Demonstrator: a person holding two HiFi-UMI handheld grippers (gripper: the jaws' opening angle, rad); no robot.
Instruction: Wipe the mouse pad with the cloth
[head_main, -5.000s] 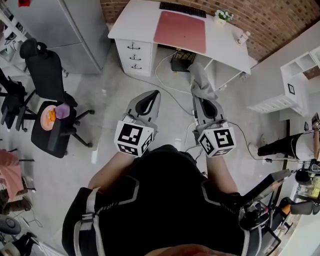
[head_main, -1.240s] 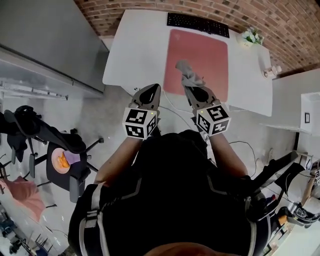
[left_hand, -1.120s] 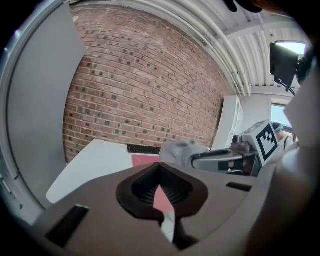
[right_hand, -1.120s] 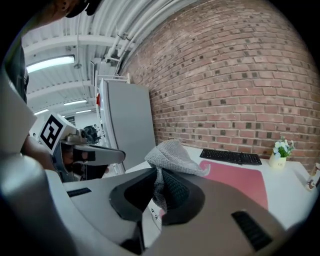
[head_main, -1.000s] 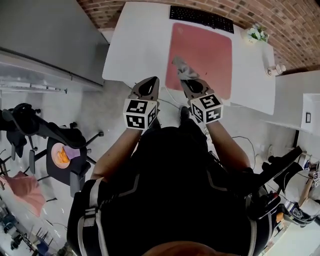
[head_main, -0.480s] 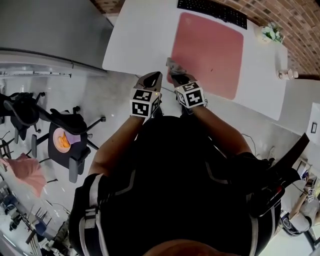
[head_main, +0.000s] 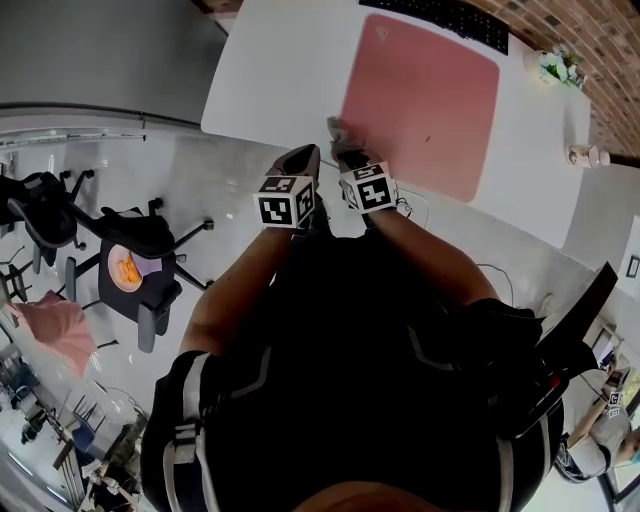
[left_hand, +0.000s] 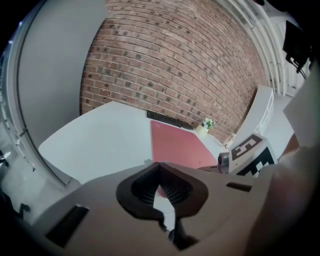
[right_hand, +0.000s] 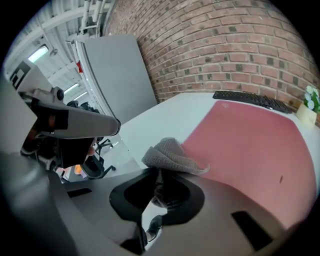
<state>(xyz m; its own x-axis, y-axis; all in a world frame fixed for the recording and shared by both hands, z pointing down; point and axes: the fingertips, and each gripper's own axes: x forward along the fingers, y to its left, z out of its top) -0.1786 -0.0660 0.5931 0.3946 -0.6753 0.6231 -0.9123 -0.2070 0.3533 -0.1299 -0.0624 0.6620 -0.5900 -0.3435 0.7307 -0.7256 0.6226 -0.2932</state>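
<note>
Cloth (head_main: 338, 130), pinched in right gripper (head_main: 347, 152), now reaches near left corner of the mouse pad (head_main: 425, 95); left gripper (head_main: 304, 158) closed, empty. Wiping's next.

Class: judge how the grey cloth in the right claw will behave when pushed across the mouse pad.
Probably floppy: the cloth slumps in folds over the right claw. Likely light, held by one pinch. Its knitted texture may drag on the mouse pad.

Mouse pad (head_main: 420, 105) on desk (head_main: 270, 70), keyboard (head_main: 450, 18) behind it.
</note>
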